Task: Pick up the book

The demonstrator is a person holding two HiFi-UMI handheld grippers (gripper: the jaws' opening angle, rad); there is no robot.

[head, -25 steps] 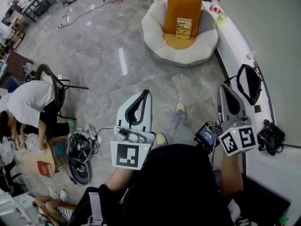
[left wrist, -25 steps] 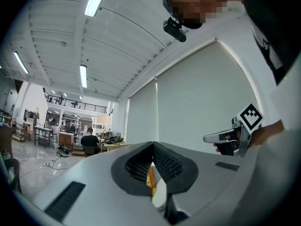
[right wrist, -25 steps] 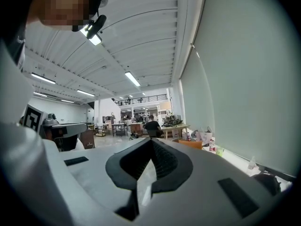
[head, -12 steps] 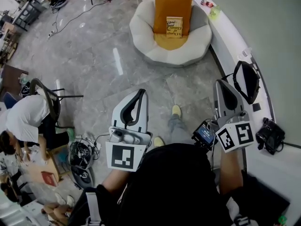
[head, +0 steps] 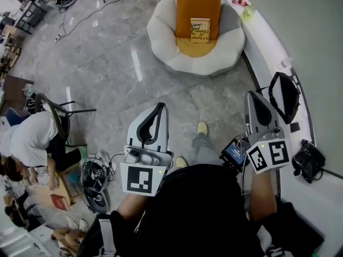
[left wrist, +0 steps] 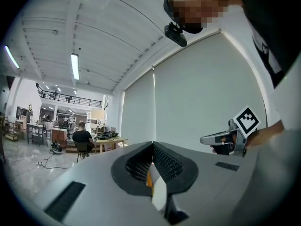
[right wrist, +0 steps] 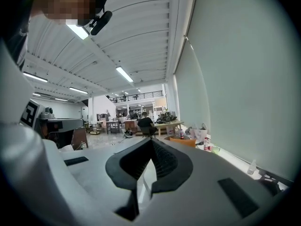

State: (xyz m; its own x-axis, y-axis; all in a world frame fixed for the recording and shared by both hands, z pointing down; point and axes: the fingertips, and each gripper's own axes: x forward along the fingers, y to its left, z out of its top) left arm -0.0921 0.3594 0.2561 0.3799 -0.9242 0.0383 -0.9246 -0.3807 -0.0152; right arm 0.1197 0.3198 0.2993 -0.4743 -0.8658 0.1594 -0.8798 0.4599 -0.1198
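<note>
At the far left of the head view a person (head: 33, 143) bends over things on the floor, beside a black chair (head: 53, 107) and a tangle of cables (head: 92, 173). None of that is close to your tools.

Your left gripper (head: 159, 107) hangs over the bare grey marble floor (head: 112, 63), pointing ahead. In the left gripper view (left wrist: 153, 144) its jaws meet at the tips with nothing gripped between them, so it is closed and empty.

Straight ahead of you, well apart from both grippers, the book (head: 200, 30) stands leaning against an orange cushion (head: 197, 4) in a round white armchair (head: 166, 42). Its cover faces you and its lower edge rests on the orange seat pad.

Your right gripper (head: 256, 96) is held level with the left one, close to the curved white counter (head: 268, 47) that runs along the right side. In the right gripper view (right wrist: 151, 140) its jaws are pressed together as well, holding nothing. Just to its right, a black bag (head: 284, 96) lies on the counter, and a smaller black device (head: 306, 162) sits on the counter nearer to you. Neither gripper touches the book, the armchair or the counter.
</note>
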